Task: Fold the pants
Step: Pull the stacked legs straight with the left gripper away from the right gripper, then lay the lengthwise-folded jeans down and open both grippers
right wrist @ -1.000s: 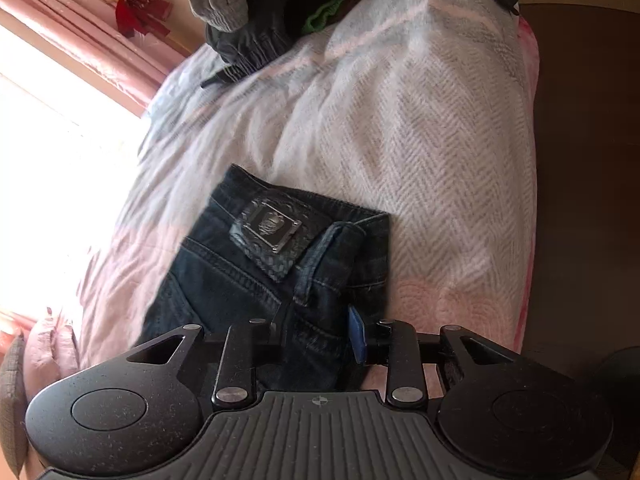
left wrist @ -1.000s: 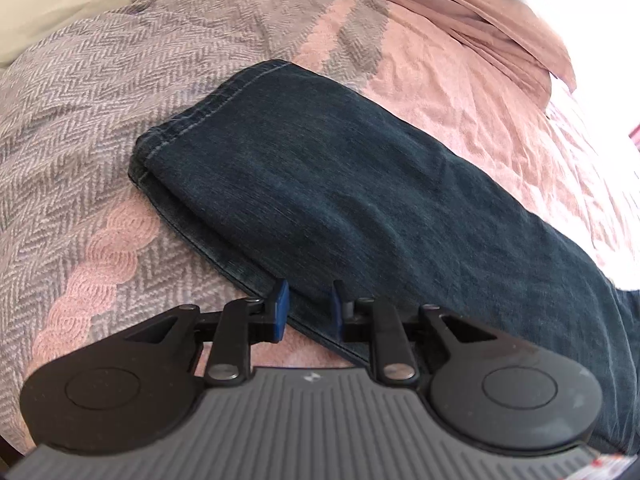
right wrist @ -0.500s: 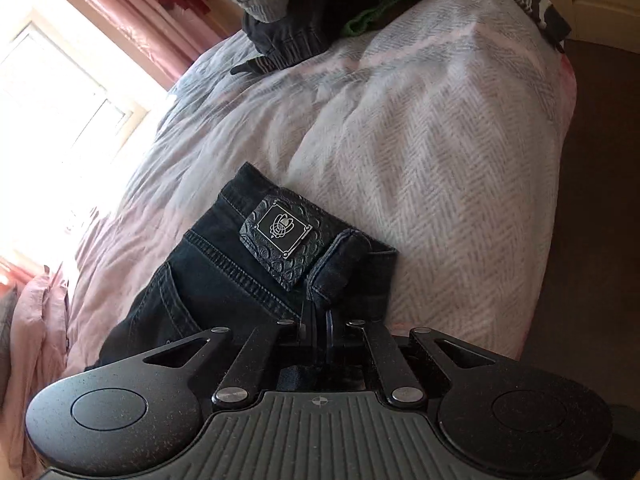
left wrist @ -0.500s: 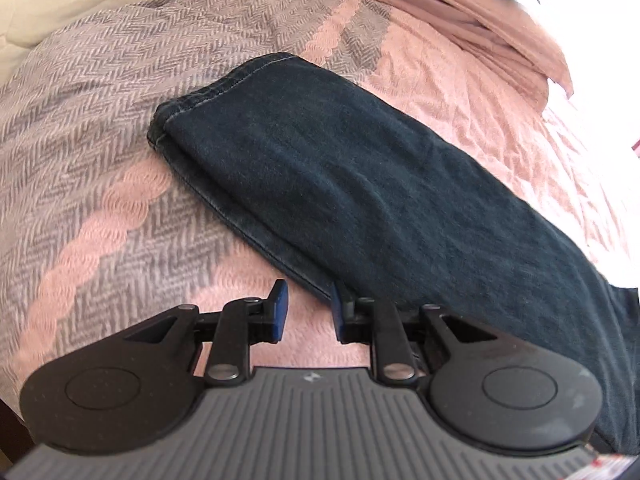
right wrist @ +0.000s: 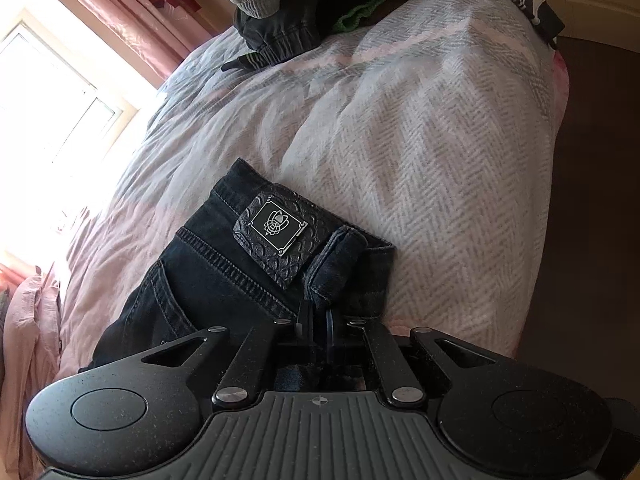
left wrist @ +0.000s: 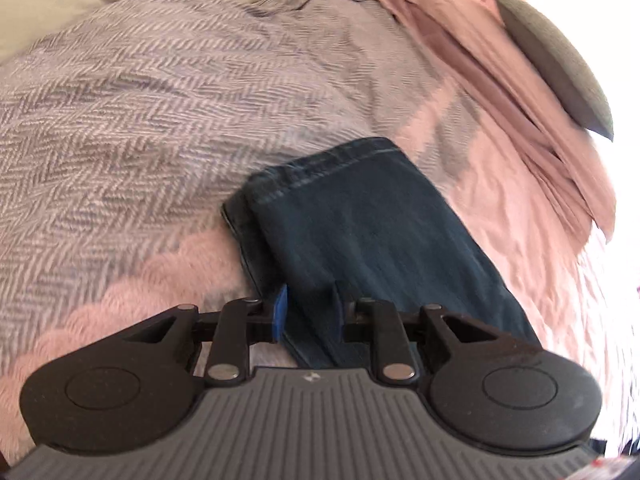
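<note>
Dark blue jeans [left wrist: 360, 240] lie on the bed, the folded legs running away to the hem [left wrist: 320, 164]. My left gripper [left wrist: 308, 312] is open, its blue pads [left wrist: 280, 312] straddling the near left edge of the leg, with denim between them. In the right wrist view the waistband end of the jeans [right wrist: 208, 272] shows, with a black leather patch [right wrist: 272, 228] and a belt loop. My right gripper [right wrist: 318, 322] is shut on the waistband just below that loop.
A grey and pink herringbone bedspread [left wrist: 120, 120] covers the bed. A pink cloth [left wrist: 520, 100] and a grey pillow [left wrist: 560, 60] lie at the far right. A pile of clothes [right wrist: 280, 0] sits at the far end. The bed edge drops to brown floor [right wrist: 592, 200].
The right gripper went from open to shut on the waistband. The left gripper moved forward onto the leg edge, so denim now lies between its fingers; its opening is unchanged.
</note>
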Tool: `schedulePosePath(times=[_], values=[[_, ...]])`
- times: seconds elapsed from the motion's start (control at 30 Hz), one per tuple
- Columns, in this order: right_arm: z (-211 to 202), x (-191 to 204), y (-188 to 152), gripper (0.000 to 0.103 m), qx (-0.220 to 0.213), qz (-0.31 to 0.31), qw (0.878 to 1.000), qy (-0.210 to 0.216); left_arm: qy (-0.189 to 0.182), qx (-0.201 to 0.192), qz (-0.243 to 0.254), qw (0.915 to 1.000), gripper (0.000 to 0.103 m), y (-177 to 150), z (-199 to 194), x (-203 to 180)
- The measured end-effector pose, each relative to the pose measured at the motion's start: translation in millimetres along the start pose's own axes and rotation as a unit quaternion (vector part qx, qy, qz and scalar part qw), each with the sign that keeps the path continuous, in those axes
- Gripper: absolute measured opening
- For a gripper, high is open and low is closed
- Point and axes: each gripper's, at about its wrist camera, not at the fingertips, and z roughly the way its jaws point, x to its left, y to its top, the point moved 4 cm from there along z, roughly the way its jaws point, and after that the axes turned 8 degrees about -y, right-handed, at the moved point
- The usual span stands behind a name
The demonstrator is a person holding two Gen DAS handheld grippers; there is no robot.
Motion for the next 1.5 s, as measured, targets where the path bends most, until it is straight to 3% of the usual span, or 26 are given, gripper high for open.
schedulePosePath(times=[0.2, 0.27, 0.3, 0.5, 0.63, 0.7, 0.8, 1.0, 1.13, 1.27, 1.33, 1.4, 1.5], values=[[-2.4, 2.0, 2.2, 0.000, 0.003, 0.007, 1.000, -0.008, 0.003, -0.006, -0.008, 0.9999, 0.021, 8.7, 1.4, 5.5], [-4.3, 5.4, 3.3, 0.001, 0.000, -0.004, 1.000, -0.010, 0.010, -0.006, 0.008, 0.9999, 0.002, 13.4, 2.3, 4.2], [-6.8, 8.5, 4.4, 0.000, -0.004, -0.016, 1.000, -0.013, 0.006, -0.008, 0.018, 0.9998, 0.001, 15.6, 1.6, 2.1], [-29.6, 24.7, 20.9, 0.000, -0.023, -0.064, 0.998, 0.012, -0.033, -0.031, 0.055, 0.9975, 0.001, 26.9, -28.1, -9.0], [-40.3, 24.2, 23.3, 0.000, -0.022, -0.079, 0.996, 0.023, -0.014, -0.017, 0.083, 0.9963, 0.001, 20.3, -25.1, -4.5], [-33.6, 19.5, 19.5, 0.000, -0.009, -0.086, 0.996, 0.003, -0.001, -0.006, 0.078, 0.9969, 0.001, 17.0, -16.7, -1.4], [-33.0, 15.6, 18.5, 0.000, -0.016, -0.082, 0.997, 0.007, -0.012, -0.024, 0.079, 0.9965, 0.001, 16.4, -26.3, -4.1], [-28.0, 8.5, 25.4, 0.000, -0.009, -0.069, 0.998, 0.009, -0.009, -0.015, 0.096, 0.9953, 0.003, 12.9, -28.0, 3.1], [-13.1, 3.3, 8.9, 0.000, 0.010, -0.090, 0.995, -0.029, 0.038, 0.010, 0.143, 0.9889, 0.006, -1.8, 2.2, 2.2], [-5.1, -3.2, -7.1, 0.009, 0.056, -0.156, 0.980, -0.109, 0.078, -0.001, 0.177, 0.9810, 0.008, -9.9, -4.8, -14.1], [-21.7, -2.7, -6.2, 0.010, 0.024, -0.159, 0.982, -0.102, 0.098, -0.002, 0.194, 0.9761, 0.016, -15.0, -17.4, -19.6], [-44.3, 7.9, -5.3, 0.010, -0.031, -0.176, 0.981, -0.072, 0.101, -0.003, 0.217, 0.9710, 0.017, -25.8, -30.2, -28.9], [-58.0, 36.0, -11.5, 0.010, -0.093, -0.253, 0.962, -0.044, 0.080, -0.005, 0.255, 0.9636, 0.017, -47.2, -39.1, -51.2]])
